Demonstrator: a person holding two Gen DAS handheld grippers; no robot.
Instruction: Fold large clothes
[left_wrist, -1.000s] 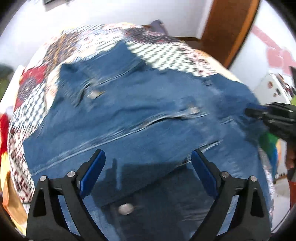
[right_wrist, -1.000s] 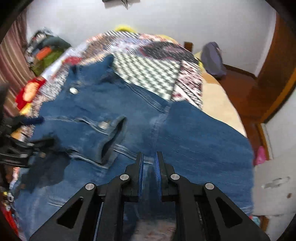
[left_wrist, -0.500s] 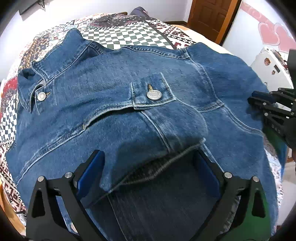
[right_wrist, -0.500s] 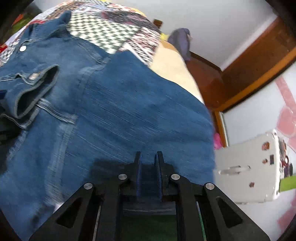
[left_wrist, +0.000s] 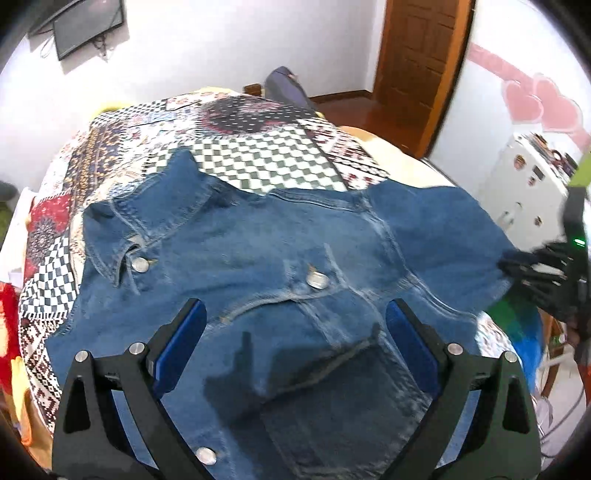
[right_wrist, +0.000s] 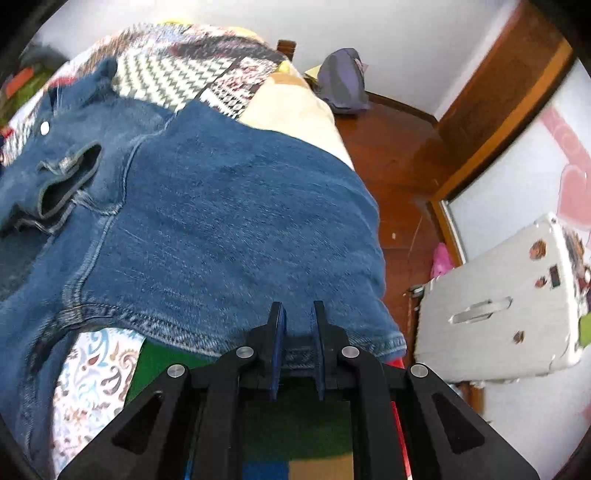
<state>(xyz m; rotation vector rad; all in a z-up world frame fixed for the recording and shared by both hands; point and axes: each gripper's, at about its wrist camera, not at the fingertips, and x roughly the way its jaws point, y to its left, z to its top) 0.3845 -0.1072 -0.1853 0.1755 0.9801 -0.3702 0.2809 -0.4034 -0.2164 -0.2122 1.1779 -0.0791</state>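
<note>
A blue denim jacket (left_wrist: 258, 266) lies front up on a patchwork bedspread (left_wrist: 258, 147), collar at the far left. My left gripper (left_wrist: 295, 332) is open and empty, hovering over the chest pocket. My right gripper (right_wrist: 297, 325) is shut on the jacket's sleeve cuff (right_wrist: 299, 350) and holds the sleeve (right_wrist: 221, 229) stretched out to the right of the bed. The right gripper also shows in the left wrist view (left_wrist: 535, 266), gripping the sleeve end.
A wooden door (left_wrist: 421, 74) and red-brown floor (right_wrist: 388, 147) lie beyond the bed. A white cabinet (right_wrist: 498, 302) stands at the right. A dark bag (right_wrist: 343, 81) sits by the far wall. Coloured cloths (right_wrist: 92, 380) lie under the sleeve.
My right gripper has drawn the sleeve outward to the right, stretching it flat. My left gripper has risen and backed away from the jacket, still open.
</note>
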